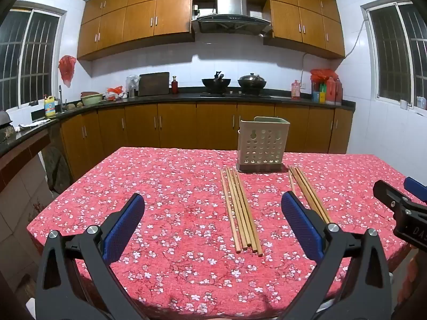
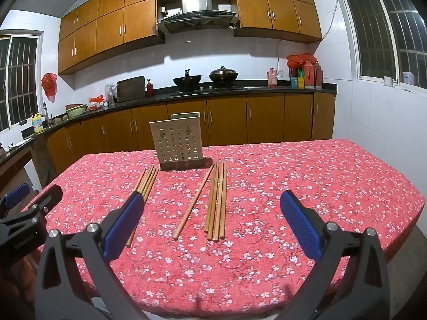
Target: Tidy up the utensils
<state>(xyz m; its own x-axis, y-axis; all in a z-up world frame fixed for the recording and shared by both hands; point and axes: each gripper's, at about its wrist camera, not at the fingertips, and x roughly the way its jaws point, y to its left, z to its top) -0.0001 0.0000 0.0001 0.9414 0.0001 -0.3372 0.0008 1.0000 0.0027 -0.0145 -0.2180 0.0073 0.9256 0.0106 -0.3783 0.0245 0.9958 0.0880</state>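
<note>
Left gripper (image 1: 213, 205): held spread wide, nothing grasped, above the tablecloth (image 1: 160, 186). Right gripper (image 2: 212, 204): likewise spread, empty. One chopstick bundle (image 1: 241, 210) is laid ahead between the left fingers; a second bundle (image 2: 217, 200) between the right fingers. Perforated utensil holder (image 1: 263, 145) is stood upright beyond both.

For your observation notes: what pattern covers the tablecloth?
Small white blossoms on red tablecloth; clearest in the right wrist view.

Two woks (image 1: 216, 82) beneath range hood (image 1: 231, 21)
</note>
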